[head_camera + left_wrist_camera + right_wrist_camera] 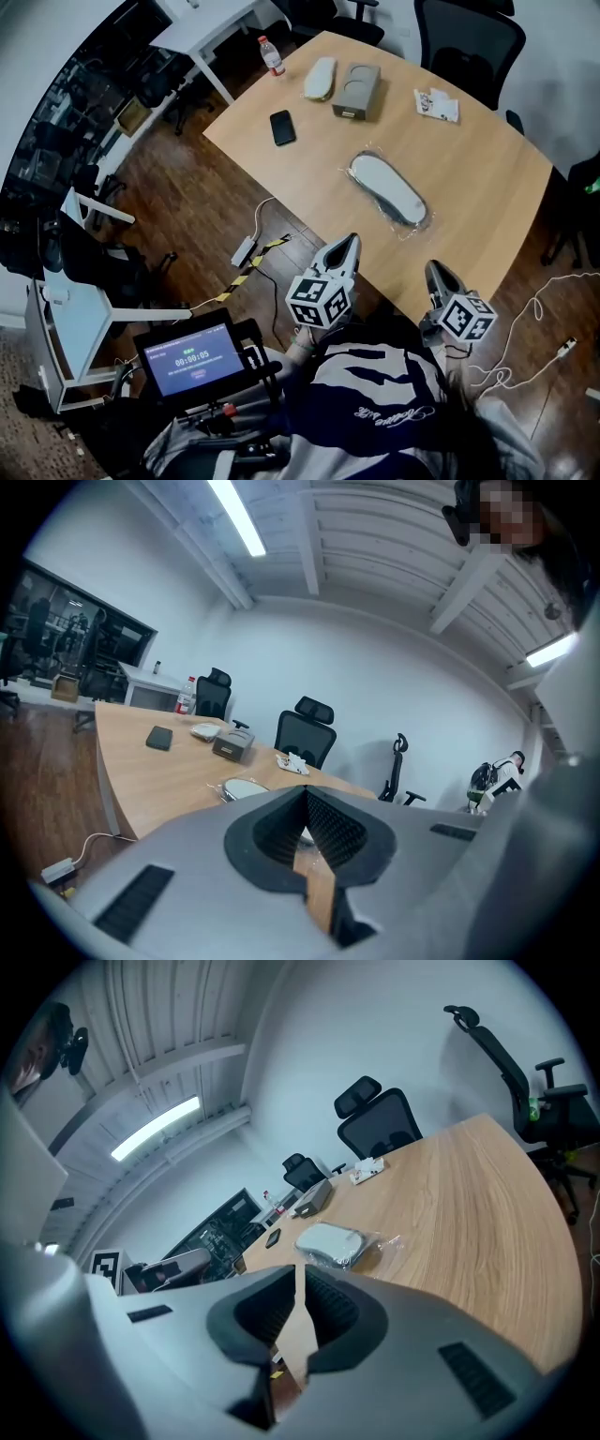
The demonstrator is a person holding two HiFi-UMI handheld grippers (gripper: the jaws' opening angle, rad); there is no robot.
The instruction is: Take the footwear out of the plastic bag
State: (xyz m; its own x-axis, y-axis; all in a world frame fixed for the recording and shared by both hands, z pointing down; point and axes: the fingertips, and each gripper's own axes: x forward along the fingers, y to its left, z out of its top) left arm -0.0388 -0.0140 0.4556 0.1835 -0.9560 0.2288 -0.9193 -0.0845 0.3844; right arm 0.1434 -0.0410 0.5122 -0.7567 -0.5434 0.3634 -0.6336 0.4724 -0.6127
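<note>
A white slipper (386, 186) lies sealed in a clear plastic bag (413, 225) on the wooden table (487, 187), right of its middle. In the left gripper view the bagged slipper (246, 788) shows just beyond the jaws, and in the right gripper view the slipper (330, 1242) lies ahead on the wood. My left gripper (352, 240) hovers at the table's near edge, shut and empty, short of the bag. My right gripper (433, 267) hangs off the near edge to the right, its jaws a narrow slit apart with nothing between them.
At the far side of the table lie a second bare slipper (320, 78), a grey box (357, 89), a black phone (282, 127), a bottle (271, 54) and a small packet (437, 103). Office chairs (469, 37) stand behind. Cables (258, 248) cross the floor.
</note>
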